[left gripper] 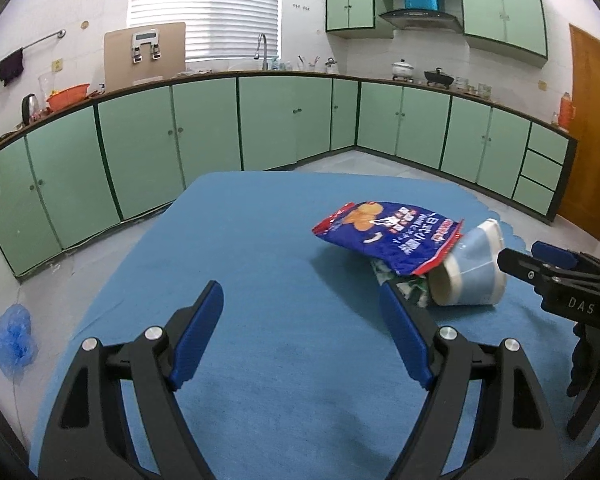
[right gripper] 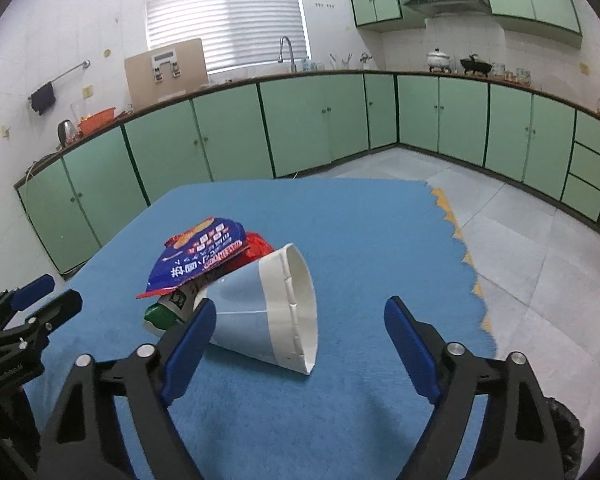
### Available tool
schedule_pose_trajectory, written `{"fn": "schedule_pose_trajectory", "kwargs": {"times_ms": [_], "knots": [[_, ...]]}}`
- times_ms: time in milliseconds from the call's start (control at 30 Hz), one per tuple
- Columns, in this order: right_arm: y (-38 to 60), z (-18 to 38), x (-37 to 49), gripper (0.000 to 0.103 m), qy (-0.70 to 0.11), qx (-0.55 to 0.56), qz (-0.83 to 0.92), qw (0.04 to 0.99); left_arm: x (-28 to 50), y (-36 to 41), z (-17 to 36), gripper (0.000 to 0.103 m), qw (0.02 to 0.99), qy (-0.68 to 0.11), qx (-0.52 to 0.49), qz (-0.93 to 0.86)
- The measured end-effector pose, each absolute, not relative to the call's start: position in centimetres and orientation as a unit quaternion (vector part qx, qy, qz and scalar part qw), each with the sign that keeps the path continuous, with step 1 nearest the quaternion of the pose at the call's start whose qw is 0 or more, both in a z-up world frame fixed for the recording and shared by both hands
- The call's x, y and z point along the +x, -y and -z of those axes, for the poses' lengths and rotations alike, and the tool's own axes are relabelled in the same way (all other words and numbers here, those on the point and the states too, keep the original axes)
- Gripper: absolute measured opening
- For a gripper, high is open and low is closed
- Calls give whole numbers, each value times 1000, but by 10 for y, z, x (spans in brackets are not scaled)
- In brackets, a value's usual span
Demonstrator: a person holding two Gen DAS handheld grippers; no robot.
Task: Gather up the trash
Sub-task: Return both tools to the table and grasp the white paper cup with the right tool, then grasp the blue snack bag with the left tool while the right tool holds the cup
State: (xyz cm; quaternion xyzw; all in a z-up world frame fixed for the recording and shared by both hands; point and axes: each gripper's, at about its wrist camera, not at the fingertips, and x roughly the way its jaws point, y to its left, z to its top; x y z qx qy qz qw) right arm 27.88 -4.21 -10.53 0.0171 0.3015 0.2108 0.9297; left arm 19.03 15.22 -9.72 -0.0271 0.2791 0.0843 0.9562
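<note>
A pale blue and white paper cup lies on its side on the blue cloth, its mouth turned right. My right gripper is open around it: the left finger is close by the cup's narrow end, the right finger stands well off the rim. A blue snack bag rests on the cup's far end, over a red wrapper and a green wrapper. In the left wrist view my left gripper is open and empty, left of the snack bag and the cup. The right gripper enters from the right.
The blue cloth covers the table; its scalloped right edge drops to a tiled floor. Green cabinets line the far walls. A blue plastic bag lies on the floor at left. A black bag shows at lower right.
</note>
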Motion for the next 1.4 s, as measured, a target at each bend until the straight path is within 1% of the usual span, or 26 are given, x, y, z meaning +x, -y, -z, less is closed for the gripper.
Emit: {"fn": "schedule_pose_trajectory", "kwargs": {"times_ms": [167,533,700,833,867,1167,1200,1233,1267,1333,1400], "knots": [[37,113,285,72,-320,16,-229,919,197,-158,101,78,954,-286,-30,-87],[29,113,279,49,-332,18,-278,901,199,-163,107,78,951,-292,-36,-89],[26,113,275,46,-335,21,-287,897,199,-164,108,78,951,-292,-38,-91],[23,114,273,31,-343,15,-299,890,199,-164,109,78,951,-292,-38,-90],[21,115,273,28,-345,13,-302,889,198,-164,109,78,951,-292,-38,-90],[4,126,285,28,-374,10,-318,871,199,-161,108,78,951,-296,-39,-86],[2,126,285,24,-375,7,-321,870,198,-160,108,78,951,-295,-39,-83],[2,125,285,12,-373,7,-324,869,198,-158,107,78,951,-294,-39,-82],[2,125,284,8,-371,5,-322,871,198,-156,107,78,952,-293,-39,-79],[4,123,282,3,-368,-2,-316,874,200,-152,107,78,952,-294,-39,-72],[8,121,278,2,-364,-4,-309,879,201,-146,106,78,953,-294,-38,-66]]}}
